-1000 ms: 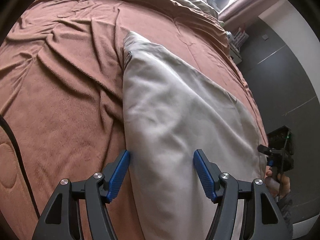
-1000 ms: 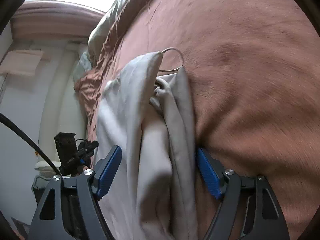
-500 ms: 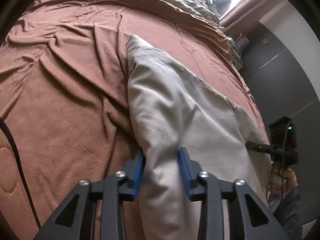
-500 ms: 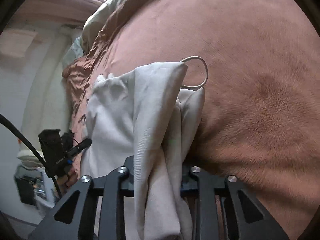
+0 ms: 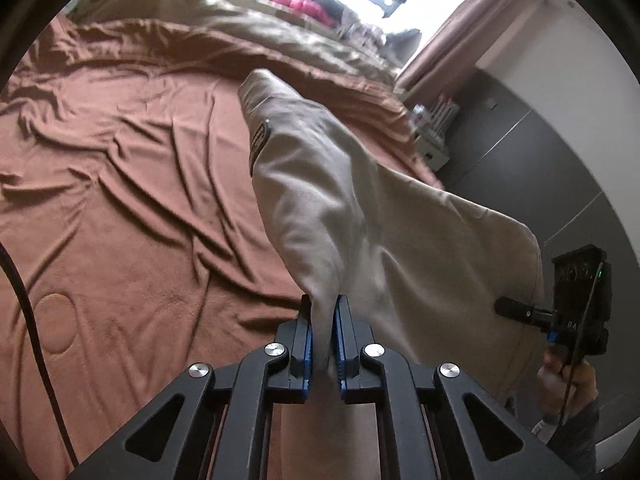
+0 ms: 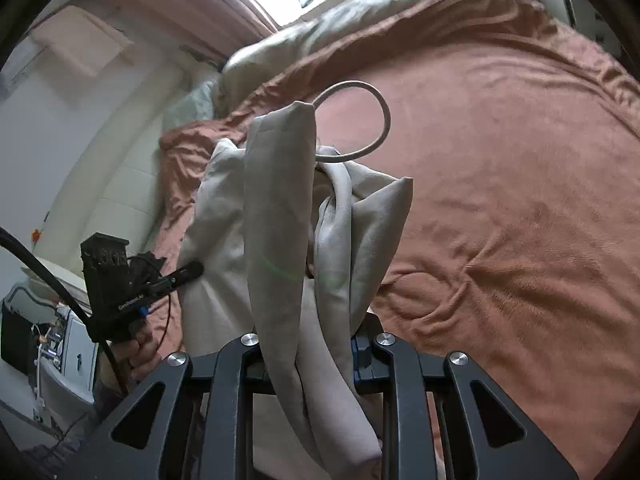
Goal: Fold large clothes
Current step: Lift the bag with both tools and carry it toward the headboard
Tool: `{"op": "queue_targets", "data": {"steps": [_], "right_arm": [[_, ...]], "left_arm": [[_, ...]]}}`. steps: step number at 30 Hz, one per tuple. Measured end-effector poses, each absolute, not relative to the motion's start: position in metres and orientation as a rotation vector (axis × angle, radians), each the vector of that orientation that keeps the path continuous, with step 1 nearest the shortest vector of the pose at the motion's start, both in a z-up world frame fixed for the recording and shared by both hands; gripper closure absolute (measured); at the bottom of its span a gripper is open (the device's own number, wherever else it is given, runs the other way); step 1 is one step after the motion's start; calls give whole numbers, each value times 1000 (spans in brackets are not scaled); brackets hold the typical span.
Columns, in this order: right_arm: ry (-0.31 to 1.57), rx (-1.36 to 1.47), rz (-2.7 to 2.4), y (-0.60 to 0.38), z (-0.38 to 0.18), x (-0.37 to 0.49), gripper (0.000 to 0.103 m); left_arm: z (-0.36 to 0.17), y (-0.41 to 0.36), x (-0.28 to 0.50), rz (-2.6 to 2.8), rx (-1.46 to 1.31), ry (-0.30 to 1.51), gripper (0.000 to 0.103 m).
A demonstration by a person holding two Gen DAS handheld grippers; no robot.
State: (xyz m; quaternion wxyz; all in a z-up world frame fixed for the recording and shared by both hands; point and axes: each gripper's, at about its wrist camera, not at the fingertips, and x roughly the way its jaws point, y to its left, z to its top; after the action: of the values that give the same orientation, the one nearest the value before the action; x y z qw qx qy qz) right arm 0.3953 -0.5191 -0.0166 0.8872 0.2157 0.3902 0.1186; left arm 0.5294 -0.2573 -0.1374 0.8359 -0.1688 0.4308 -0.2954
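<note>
Your left gripper has just been closing and now pinches the beige garment. Your right gripper stays clamped on its bunched end above the brown bedspread.

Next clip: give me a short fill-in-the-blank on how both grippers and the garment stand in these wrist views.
1. The left gripper is shut on the beige ____.
2. The garment hangs above a bed covered by a ____ blanket.
3. The right gripper holds bunched fabric, and a ____ drawstring loop sticks out beyond it.
4. In the left wrist view, the other gripper is held by a ____ at the right edge.

Missing words: garment; brown; white; hand
</note>
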Motion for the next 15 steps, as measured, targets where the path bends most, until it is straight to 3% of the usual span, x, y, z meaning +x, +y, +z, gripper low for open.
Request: {"op": "queue_targets", "data": {"steps": [15], "right_arm": [[644, 309, 370, -440, 45, 308, 84]], "left_arm": [[-39, -178, 445, -588, -397, 651, 95]]}}
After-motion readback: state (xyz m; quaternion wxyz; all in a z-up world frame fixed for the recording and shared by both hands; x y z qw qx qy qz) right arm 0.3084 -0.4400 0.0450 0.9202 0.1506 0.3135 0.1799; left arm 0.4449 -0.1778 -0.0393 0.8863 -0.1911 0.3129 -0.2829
